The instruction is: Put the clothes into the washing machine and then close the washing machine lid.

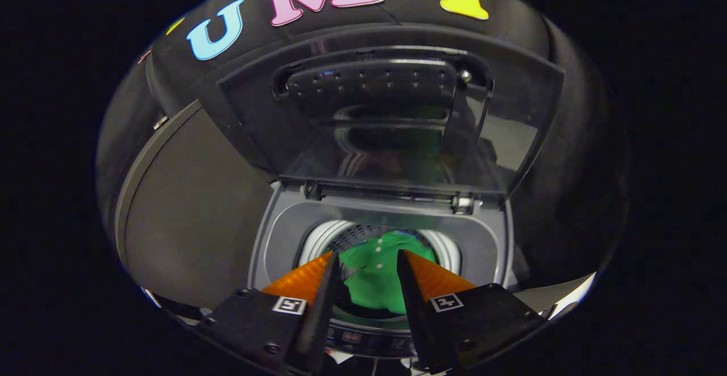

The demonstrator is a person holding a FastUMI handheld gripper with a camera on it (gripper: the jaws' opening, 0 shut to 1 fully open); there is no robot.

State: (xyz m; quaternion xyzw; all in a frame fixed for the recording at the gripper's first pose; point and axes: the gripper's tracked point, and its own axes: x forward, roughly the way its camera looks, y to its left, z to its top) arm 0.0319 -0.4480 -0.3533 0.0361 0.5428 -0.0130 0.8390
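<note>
A green garment (372,276) with small white buttons lies inside the drum of the top-loading washing machine (284,234). My gripper (368,259) hangs above the drum opening, open, with the garment showing through the gap between its fingers and nothing held. The machine's dark see-through lid (397,120) stands raised upright behind the opening, hinged along the back rim. The perforated metal drum wall (355,233) shows behind the garment.
A large dark grey rounded panel (187,217) rises to the left of the machine. The machine's control strip (369,339) runs along its front edge, below my fingers. Black cloth walls surround the machine.
</note>
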